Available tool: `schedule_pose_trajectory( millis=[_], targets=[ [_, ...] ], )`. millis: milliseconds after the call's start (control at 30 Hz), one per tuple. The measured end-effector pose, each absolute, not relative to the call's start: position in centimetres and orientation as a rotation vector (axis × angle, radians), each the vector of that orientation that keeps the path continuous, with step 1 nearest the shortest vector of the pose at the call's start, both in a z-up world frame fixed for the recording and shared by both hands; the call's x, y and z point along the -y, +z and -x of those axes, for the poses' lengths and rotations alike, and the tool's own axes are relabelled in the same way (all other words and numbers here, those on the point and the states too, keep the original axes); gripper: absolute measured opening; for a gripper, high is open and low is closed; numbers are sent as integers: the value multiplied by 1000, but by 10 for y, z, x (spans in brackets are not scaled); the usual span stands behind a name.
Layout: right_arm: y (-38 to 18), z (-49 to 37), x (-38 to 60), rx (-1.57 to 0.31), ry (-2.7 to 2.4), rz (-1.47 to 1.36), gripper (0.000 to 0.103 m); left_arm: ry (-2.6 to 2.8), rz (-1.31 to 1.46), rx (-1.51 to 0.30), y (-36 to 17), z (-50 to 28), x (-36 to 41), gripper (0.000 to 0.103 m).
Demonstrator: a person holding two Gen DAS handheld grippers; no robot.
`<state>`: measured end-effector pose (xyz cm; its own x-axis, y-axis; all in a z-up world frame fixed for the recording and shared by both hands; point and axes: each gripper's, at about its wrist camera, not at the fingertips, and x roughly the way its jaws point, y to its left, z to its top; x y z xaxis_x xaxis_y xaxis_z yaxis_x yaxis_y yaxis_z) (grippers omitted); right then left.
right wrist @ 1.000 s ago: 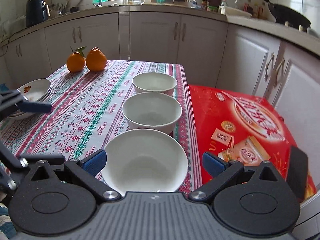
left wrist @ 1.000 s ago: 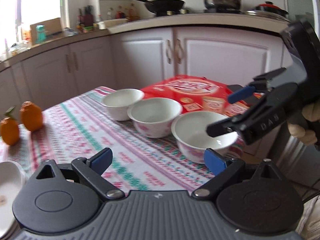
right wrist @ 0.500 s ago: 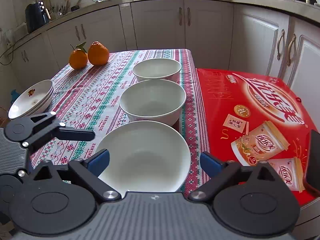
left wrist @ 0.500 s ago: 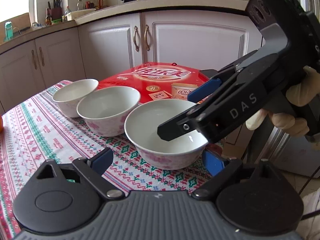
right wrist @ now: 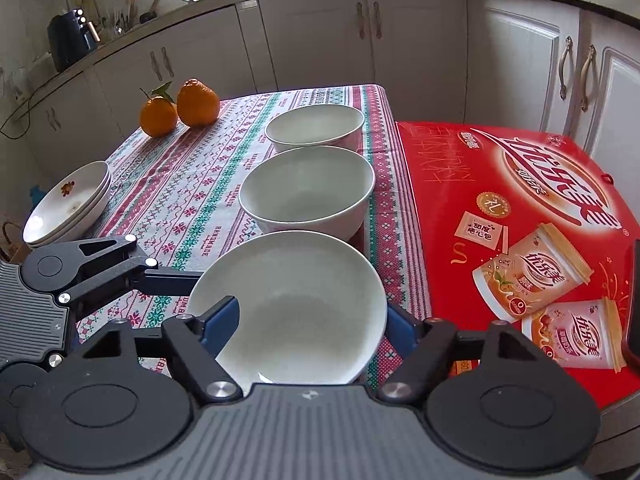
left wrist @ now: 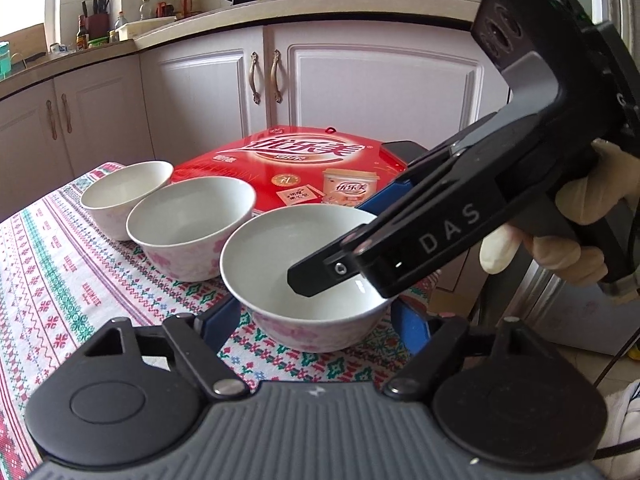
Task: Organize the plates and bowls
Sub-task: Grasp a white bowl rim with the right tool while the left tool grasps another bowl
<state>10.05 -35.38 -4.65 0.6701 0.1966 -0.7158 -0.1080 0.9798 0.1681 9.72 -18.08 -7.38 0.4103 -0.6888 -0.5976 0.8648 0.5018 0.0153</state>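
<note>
Left wrist view:
Nearest bowl (left wrist: 280,280): it stands on the bench (left wrist: 60,300) at the near end of a row of three, between my left fingers (left wrist: 320,328).
My left fingers: they are closing around that bowl's base, one blue pad on each side; I cannot tell if the pads touch it yet.
My right fingers: their black body (left wrist: 420,236) reaches in from the right over the same bowl's rim.
Other bowls: middle bowl (left wrist: 188,228) and far bowl (left wrist: 124,196) sit behind, with a red box (left wrist: 304,160) beside them.

Right wrist view:
My right fingers (right wrist: 312,324): closing, with the nearest bowl (right wrist: 292,304) between the blue pads; contact is unclear.
Plates (right wrist: 68,204): stacked at the bench's left edge.
Oranges (right wrist: 180,106): two, at the far end.
</note>
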Motion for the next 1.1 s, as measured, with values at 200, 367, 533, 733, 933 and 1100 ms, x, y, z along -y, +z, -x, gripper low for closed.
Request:
schedule_pose_trajectory(
  millis=[200,367,533,733,933,1100],
  targets=[
    [-48,-105,359,-832,190,-140,82,-1012,-339,-579,-75,-100,180,82],
    [-53,-114,371,-868,201,-214,81,-1017,-332,-581,-75,-101,179,82],
    [-53,-114,373,-874,214,-238,76,-1024,-338,-574,-75,-101,178,82],
    [-51,-114,366,-879,211,-204,76,-1030,-337,-576,-75,-103,179,82],
    [-47,-113,360,-882,205,-190,76,-1030,-333,-583,-73,-102,176,82],
    [-41,-112,352,-877,227,-186,76,-1016,-333,-579,-67,-98,165,82]
  ],
)
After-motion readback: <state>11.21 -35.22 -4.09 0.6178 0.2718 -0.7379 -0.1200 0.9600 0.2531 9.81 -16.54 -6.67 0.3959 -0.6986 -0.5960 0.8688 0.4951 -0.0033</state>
